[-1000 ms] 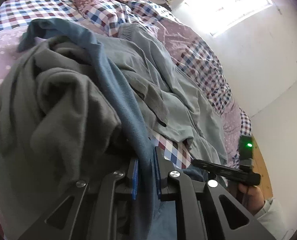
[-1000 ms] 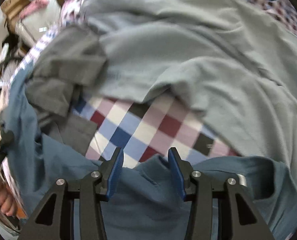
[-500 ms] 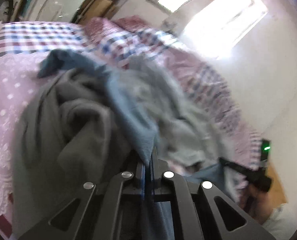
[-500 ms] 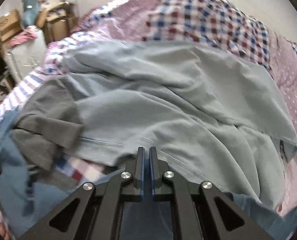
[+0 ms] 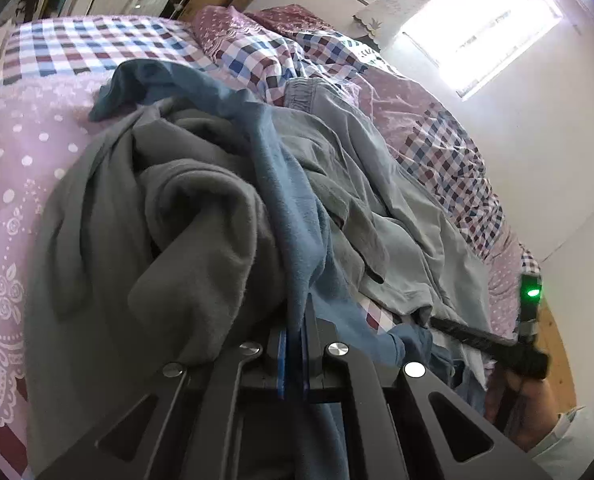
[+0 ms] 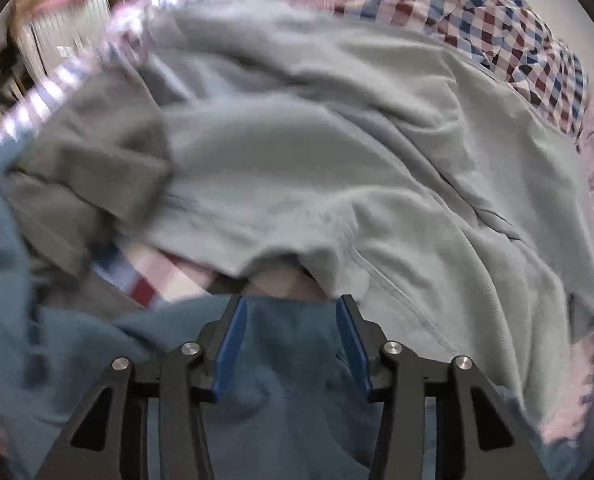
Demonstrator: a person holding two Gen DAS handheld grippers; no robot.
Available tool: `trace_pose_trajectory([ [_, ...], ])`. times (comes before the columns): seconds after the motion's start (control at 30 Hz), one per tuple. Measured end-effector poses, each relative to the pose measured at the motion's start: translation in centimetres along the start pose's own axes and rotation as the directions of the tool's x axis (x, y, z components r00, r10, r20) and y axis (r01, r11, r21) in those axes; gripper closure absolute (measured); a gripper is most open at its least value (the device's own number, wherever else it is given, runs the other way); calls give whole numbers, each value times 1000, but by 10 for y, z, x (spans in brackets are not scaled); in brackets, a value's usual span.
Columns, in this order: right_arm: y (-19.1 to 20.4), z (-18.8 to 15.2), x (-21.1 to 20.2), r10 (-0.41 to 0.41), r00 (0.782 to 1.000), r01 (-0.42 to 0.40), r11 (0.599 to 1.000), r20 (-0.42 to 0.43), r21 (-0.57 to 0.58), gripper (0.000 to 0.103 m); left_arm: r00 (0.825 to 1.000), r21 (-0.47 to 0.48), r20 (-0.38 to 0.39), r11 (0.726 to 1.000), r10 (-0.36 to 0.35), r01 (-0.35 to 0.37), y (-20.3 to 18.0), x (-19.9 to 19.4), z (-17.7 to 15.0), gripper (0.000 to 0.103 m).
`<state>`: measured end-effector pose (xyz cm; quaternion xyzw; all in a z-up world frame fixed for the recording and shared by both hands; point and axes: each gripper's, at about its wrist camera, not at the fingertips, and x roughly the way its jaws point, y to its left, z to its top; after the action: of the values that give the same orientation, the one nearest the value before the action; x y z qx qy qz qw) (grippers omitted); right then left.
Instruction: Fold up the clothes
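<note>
A blue garment (image 5: 285, 200) runs over a heap of clothes on the bed, and my left gripper (image 5: 295, 320) is shut on its edge. Left of it bulges a dark grey fleece (image 5: 169, 232); to the right lies a pale grey-green garment (image 5: 381, 184). In the right wrist view my right gripper (image 6: 291, 304) has its jaws opening, the blue garment (image 6: 285, 360) lying loose under and between the blue pads (image 6: 233, 340), which do not press it. The pale grey-green garment (image 6: 337, 160) spreads beyond the tips. The right gripper's body (image 5: 493, 344) shows at the lower right of the left wrist view.
The bed has a checked quilt (image 5: 97, 46) and a pink dotted sheet (image 5: 29, 128). A white wall and bright window (image 5: 477, 24) are at the right. A hand and pale sleeve (image 5: 537, 408) hold the right tool. Boxes and clutter (image 6: 77, 8) stand past the bed.
My left gripper closed on the blue garment's edge and stays shut. My right gripper closed over the blue cloth half a second ago and has spread its jaws again, tilting nearer the clothes.
</note>
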<state>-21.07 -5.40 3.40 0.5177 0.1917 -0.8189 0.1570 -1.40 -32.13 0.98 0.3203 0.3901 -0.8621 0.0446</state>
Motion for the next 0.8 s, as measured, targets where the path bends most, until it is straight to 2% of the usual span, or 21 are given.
trace_pose_trajectory([
  [0.07,-4,1,10,-34,999,35,999,-16,36,53,1000,-3,-4,1000,-5,5,1,0,1,101],
  [0.17,-11,2,24,-3,999,7,996,-44,85,53,1000,-1,-9,1000,-14,14,1,1,2,101],
  [0.23,-8,1,27,-7,1000,9,997,-28,71,56,999,0,-17,1000,-31,31,1,3,3,101],
  [0.27,-6,1,27,-11,1000,12,998,-17,59,79,999,1,-22,999,-40,40,2,5,3,101],
  [0.3,-4,1,26,-10,1000,10,999,-9,50,94,998,2,-26,999,-48,48,2,6,4,101],
  [0.33,-1,1,21,-23,1000,22,999,10,36,94,998,4,-31,999,-51,52,2,8,3,101],
  [0.4,-1,2,-1,-57,993,54,998,103,28,95,998,-3,-17,998,-60,60,6,6,3,101],
  [0.47,-14,4,-30,-104,973,85,991,207,99,95,996,-23,68,998,-52,54,8,-10,5,101],
  [0.53,-27,5,-42,-134,959,97,983,249,156,95,982,-39,185,998,-33,41,7,-34,3,102],
  [0.6,-30,7,-30,-136,969,102,981,207,168,95,971,-64,240,998,16,-1,6,-46,-5,101],
  [0.7,-22,5,2,-147,984,131,980,98,147,94,982,-55,161,995,96,-88,7,-28,-12,101],
  [0.8,-17,-1,25,-181,983,175,977,36,125,89,987,-94,123,991,107,-96,16,-23,-12,101],
])
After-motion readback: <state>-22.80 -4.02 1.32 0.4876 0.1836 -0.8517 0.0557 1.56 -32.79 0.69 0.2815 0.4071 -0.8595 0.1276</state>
